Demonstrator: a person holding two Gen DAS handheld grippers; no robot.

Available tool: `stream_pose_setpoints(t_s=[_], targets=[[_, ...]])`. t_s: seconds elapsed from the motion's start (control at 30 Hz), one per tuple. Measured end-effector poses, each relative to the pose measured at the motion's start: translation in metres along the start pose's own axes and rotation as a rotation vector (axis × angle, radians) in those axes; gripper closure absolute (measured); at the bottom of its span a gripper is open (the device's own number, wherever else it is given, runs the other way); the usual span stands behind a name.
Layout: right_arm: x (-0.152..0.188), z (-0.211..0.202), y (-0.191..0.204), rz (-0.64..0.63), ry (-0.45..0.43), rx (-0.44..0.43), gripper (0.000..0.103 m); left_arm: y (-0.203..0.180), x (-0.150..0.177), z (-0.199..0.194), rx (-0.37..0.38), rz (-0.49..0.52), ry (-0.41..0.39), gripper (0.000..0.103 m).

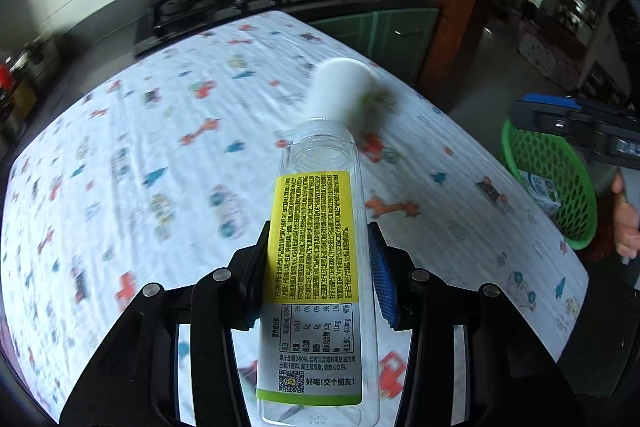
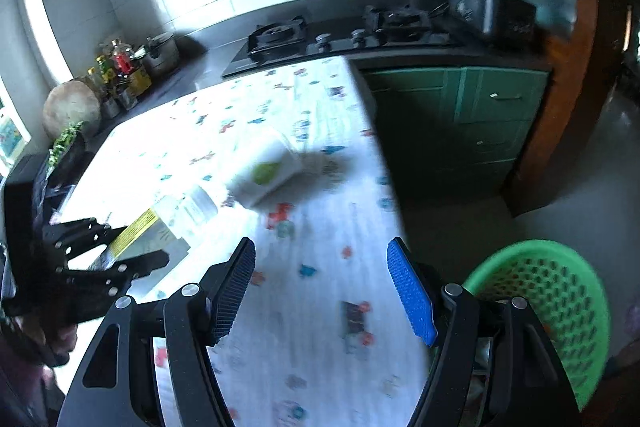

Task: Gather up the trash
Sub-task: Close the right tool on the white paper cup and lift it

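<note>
My left gripper [image 1: 318, 247] is shut on a clear empty bottle [image 1: 316, 267] with a yellow label, held above the table. It also shows in the right wrist view, the left gripper [image 2: 132, 247] with the bottle [image 2: 160, 227] at the left. A white cup [image 1: 344, 89] with a green mark lies on its side on the patterned tablecloth [image 1: 160, 147], beyond the bottle's mouth; it also shows in the right wrist view [image 2: 268, 173]. My right gripper [image 2: 322, 255] is open and empty above the table's right edge. A green mesh basket [image 2: 552, 299] sits off the table to the right, with a carton [image 1: 540, 189] inside.
A dark counter with a gas stove [image 2: 340, 35] runs behind the table. Jars and a pot [image 2: 124, 67] stand at the back left. Green cabinets [image 2: 460, 115] are at the right, with open floor beside them.
</note>
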State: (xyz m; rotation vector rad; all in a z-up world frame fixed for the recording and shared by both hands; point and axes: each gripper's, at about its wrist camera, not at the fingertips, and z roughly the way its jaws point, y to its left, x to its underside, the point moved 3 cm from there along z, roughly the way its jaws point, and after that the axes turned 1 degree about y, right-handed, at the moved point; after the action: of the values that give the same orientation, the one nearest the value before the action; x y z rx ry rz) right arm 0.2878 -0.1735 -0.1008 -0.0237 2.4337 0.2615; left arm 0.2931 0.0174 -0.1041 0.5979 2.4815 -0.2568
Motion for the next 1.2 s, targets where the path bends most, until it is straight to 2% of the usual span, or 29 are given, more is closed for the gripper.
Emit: stream_pose_setpoints(t_s=[0.13, 0.33, 0.57, 0.77, 1.1, 1.2], targets=[[-0.016, 0.022, 0.016, 0.030, 0.037, -0.057, 0.037, 0.023, 0.004, -0.013, -0.040, -0.029, -0.020, 0.059], [-0.042, 0.067, 0.029, 0.180, 0.120, -0.160, 0.037, 0.046, 0.007, -0.026, -0.068, -0.063, -0.052, 0.059], [-0.057, 0.107, 0.035, 0.294, 0.162, -0.151, 0.037, 0.064, 0.005, -0.033, -0.082, -0.077, -0.076, 0.059], [-0.063, 0.142, 0.030, 0.454, 0.199, -0.174, 0.037, 0.075, 0.001, -0.034, -0.081, -0.086, -0.087, 0.059], [-0.064, 0.176, 0.022, 0.572, 0.228, -0.170, 0.037, 0.087, 0.002, -0.029, -0.083, -0.088, -0.082, 0.059], [-0.064, 0.179, 0.022, 0.576, 0.231, -0.169, 0.041, 0.088, 0.002, -0.028, -0.083, -0.090, -0.079, 0.059]])
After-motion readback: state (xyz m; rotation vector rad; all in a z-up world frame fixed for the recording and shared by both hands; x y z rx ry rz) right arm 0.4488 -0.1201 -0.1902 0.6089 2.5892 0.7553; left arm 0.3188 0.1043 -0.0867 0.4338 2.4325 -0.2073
